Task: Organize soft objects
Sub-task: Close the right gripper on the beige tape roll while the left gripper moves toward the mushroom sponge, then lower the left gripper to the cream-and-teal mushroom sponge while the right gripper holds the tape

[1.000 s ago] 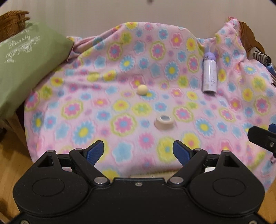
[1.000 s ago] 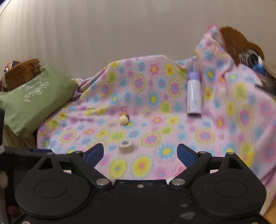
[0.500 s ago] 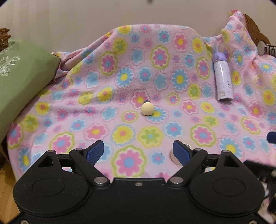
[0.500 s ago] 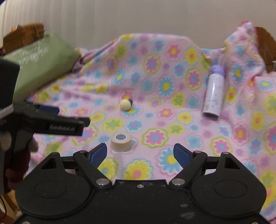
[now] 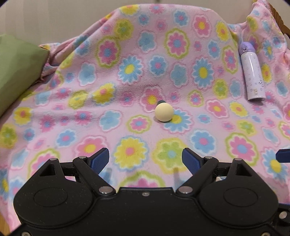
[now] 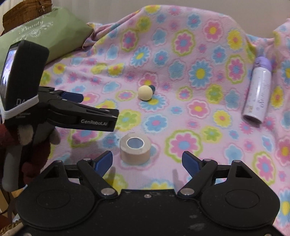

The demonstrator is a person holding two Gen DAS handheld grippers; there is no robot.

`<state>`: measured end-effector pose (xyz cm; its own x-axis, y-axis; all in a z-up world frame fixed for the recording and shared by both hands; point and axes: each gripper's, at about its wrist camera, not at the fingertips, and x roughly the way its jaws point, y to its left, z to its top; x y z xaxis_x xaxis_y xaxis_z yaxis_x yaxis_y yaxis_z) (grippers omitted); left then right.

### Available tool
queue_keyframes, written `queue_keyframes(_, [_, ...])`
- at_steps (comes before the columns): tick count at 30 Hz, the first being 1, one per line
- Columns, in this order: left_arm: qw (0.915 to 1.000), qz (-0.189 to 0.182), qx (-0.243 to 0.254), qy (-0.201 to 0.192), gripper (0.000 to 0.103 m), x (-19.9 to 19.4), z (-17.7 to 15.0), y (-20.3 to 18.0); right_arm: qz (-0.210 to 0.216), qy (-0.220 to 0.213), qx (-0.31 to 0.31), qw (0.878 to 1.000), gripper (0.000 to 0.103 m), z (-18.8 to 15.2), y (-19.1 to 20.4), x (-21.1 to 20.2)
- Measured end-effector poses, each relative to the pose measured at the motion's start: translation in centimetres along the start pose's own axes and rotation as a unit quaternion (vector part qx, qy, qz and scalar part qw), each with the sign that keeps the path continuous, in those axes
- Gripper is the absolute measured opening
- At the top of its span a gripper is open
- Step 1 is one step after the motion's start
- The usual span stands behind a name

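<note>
The left gripper [image 5: 145, 159] stood with its jaws opening and nothing between the pads, aimed down at the flowered blanket [image 5: 126, 76]. The right gripper [image 6: 146, 161] was likewise empty, jaws parted, with the roll of beige tape [image 6: 135, 146] lying flat just ahead of the gap, nearer the left-hand pad. The blanket lay spread over a raised surface whose nature could not be determined, which kept loose items on top of it. A cream ball [image 5: 164, 113] rested near the blanket's middle, touching a small dark object behind it. A lavender-capped bottle [image 6: 257, 92] lay on its side well apart, toward the right. A green cushion [image 6: 45, 34] sat at the left edge, with a wicker basket [image 6: 25, 12] behind it. Judged from this layout, the hard items needed clearing before the blanket could be folded; the tape looked like the nearest candidate.
</note>
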<state>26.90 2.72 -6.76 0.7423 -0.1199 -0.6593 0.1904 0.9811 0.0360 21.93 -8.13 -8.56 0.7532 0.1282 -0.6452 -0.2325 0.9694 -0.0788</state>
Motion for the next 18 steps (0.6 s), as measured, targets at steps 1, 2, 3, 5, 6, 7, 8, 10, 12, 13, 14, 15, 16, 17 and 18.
queue_keyframes(1, [1.0, 0.0, 0.0, 0.001, 0.085, 0.6, 0.1, 0.1, 0.001, 0.004, -0.001, 1.0, 0.081, 0.2, 0.0, 0.7])
queue_keyframes(2, [1.0, -0.001, 0.0, 0.002, 0.085, 1.2, 0.2, 0.2, 0.0, 0.007, -0.003, 1.0, 0.08, 0.4, 0.0, 1.4])
queue_keyframes(3, [1.0, -0.003, -0.003, 0.005, 0.085, 1.9, 0.2, 0.4, 0.001, 0.011, -0.003, 1.0, 0.077, 0.5, -0.1, 2.0])
queue_keyframes(5, [0.9998, -0.005, -0.013, 0.01, 0.085, 3.0, 0.3, 0.8, 0.01, 0.019, -0.002, 1.0, 0.075, 0.7, -0.2, 3.3])
queue_keyframes(6, [0.9997, -0.007, -0.02, 0.012, 0.085, 3.5, 0.3, 1.1, 0.017, 0.021, -0.001, 1.0, 0.075, 0.8, -0.2, 3.8])
queue_keyframes(7, [0.9994, -0.009, -0.029, 0.013, 0.085, 3.9, 0.2, 1.4, 0.021, 0.023, -0.003, 1.0, 0.075, 0.8, -0.2, 4.3])
queue_keyframes(8, [0.9991, -0.01, -0.037, 0.014, 0.085, 4.3, 0.2, 1.6, 0.022, 0.024, -0.008, 0.999, 0.075, 0.8, -0.1, 4.7])
queue_keyframes(10, [0.9982, -0.012, -0.056, 0.019, 0.085, 5.0, -0.1, 2.1, 0.023, 0.027, -0.024, 0.999, 0.072, 0.7, 0.3, 5.5])
queue_keyframes(12, [0.9977, -0.013, -0.064, 0.018, 0.085, 5.4, -0.5, 2.3, 0.033, 0.029, -0.04, 0.998, 0.062, 0.5, 0.6, 6.2])
queue_keyframes(13, [0.9977, -0.016, -0.065, 0.014, 0.087, 5.2, -0.5, 2.3, 0.046, 0.025, -0.047, 0.998, 0.052, 0.4, 0.6, 6.3])
queue_keyframes(14, [0.9976, -0.019, -0.065, 0.014, 0.087, 5.2, -0.4, 2.4, 0.057, 0.018, -0.052, 0.997, 0.048, 0.5, 0.5, 6.2])
queue_keyframes(15, [0.9976, -0.02, -0.064, 0.014, 0.087, 5.3, -0.5, 2.4, 0.062, 0.015, -0.056, 0.996, 0.046, 0.6, 0.4, 6.3])
queue_keyframes(16, [0.9976, -0.021, -0.065, 0.014, 0.088, 5.3, -0.5, 2.4, 0.055, 0.011, -0.058, 0.997, 0.046, 0.8, 0.2, 6.4])
queue_keyframes(17, [0.9976, -0.021, -0.065, 0.015, 0.088, 5.4, -0.4, 2.4, 0.038, 0.004, -0.057, 0.998, 0.046, 1.0, -0.1, 6.6])
queue_keyframes(18, [0.9976, -0.022, -0.063, 0.016, 0.09, 5.5, -0.4, 2.4, 0.013, -0.001, -0.051, 0.999, 0.046, 1.3, -0.8, 7.0])
